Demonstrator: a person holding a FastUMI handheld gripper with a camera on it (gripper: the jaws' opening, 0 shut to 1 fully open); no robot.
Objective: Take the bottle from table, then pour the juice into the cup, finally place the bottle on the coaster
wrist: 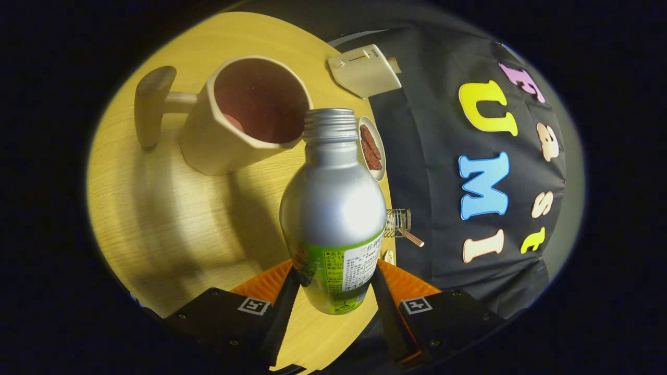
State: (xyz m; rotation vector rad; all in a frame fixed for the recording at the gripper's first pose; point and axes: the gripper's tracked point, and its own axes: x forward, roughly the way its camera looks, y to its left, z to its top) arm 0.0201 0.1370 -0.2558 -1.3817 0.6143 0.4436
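bottle (332,208) clamped between jaws — mouth at cup (245,114)

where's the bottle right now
In the gripper view, the bottle is clamped between the gripper fingers, its open mouth tilted at the rim of the cup just beyond.

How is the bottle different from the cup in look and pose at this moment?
The bottle is silver metal with a green label; the cup is plain cream with a reddish inside. The bottle is clamped in the gripper, its mouth tipped at the cup's rim; the cup stands on the table. The bottle's mouth is narrow and threaded, the cup's wide. Both are open on top.
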